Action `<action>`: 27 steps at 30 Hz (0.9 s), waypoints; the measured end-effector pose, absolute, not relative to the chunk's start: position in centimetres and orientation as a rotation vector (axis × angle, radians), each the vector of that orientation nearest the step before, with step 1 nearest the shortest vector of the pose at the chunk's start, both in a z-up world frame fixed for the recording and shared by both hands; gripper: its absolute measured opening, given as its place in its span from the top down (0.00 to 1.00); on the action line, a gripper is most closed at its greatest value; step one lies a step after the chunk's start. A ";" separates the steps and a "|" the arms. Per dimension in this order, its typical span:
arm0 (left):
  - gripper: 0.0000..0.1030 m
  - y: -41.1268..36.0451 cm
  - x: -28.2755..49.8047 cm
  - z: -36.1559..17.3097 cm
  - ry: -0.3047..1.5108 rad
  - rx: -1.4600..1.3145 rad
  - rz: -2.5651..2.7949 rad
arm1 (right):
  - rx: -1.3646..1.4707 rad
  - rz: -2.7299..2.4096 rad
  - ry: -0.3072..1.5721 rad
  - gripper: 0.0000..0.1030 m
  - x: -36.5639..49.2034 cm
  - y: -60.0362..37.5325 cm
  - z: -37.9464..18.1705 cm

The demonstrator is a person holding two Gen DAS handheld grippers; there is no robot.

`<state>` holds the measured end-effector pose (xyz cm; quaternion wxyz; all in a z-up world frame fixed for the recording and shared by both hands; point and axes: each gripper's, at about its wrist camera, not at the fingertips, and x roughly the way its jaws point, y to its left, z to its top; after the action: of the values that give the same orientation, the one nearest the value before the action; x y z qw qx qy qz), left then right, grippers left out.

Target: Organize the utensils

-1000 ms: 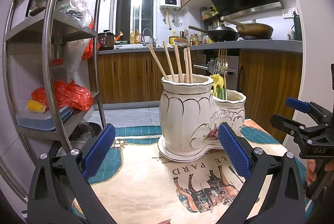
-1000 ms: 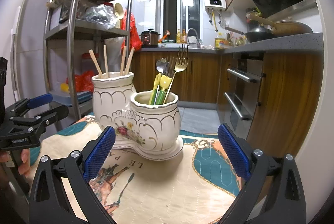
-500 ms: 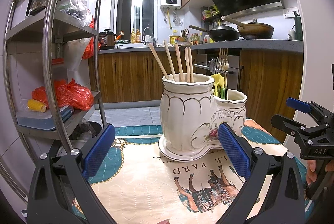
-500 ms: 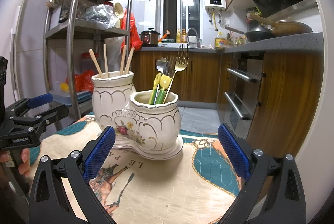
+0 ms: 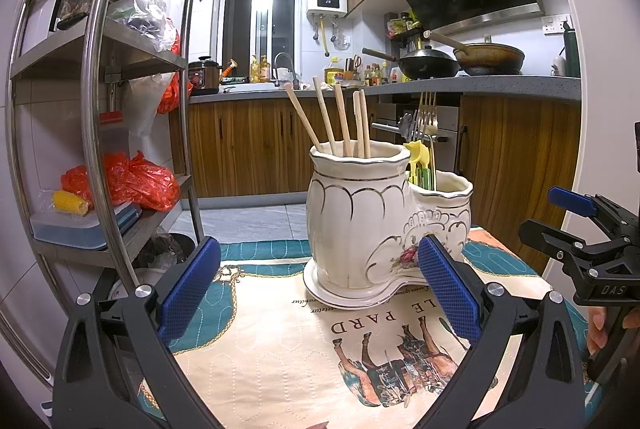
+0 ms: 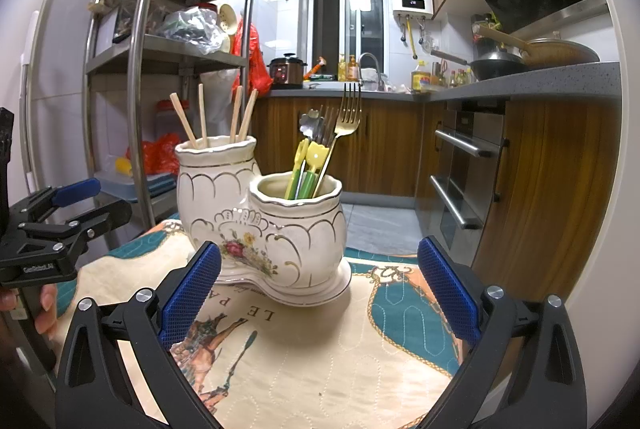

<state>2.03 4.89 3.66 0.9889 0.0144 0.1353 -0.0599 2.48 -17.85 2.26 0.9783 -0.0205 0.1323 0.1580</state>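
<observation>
Here, both my left tongs (image 5: 320, 293) and right tongs (image 6: 318, 293) gape empty; the holder (image 5: 380, 217) stands dead ahead, chopsticks (image 5: 340, 121) upright, nearer my left.

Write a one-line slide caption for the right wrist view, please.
Open right gripper faces a two-cup ceramic holder: chopsticks in the taller cup, forks in the shorter.
</observation>
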 end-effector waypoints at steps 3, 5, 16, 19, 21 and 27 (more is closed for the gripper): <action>0.05 4.9 2.1 3.7 0.272 0.029 -0.120 | -0.041 0.318 0.267 0.05 2.5 -17.8 2.3; 0.05 4.9 2.1 3.7 0.274 0.029 -0.120 | -0.041 0.318 0.267 0.05 2.5 -17.8 2.3; 0.05 4.9 2.0 3.7 0.273 0.030 -0.121 | -0.041 0.318 0.268 0.05 2.5 -17.9 2.3; 0.05 4.8 2.0 3.7 0.269 0.032 -0.128 | -0.042 0.318 0.268 0.05 2.5 -17.9 2.3; 0.05 4.8 2.0 3.6 0.269 0.036 -0.127 | -0.042 0.318 0.268 0.05 2.5 -17.9 2.3; 0.05 4.8 2.1 3.7 0.275 0.035 -0.119 | -0.042 0.318 0.269 0.05 2.5 -17.9 2.3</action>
<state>2.06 4.82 3.69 0.9887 0.0175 0.1368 -0.0592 2.52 -17.86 2.34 0.9781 -0.0209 0.1336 0.1581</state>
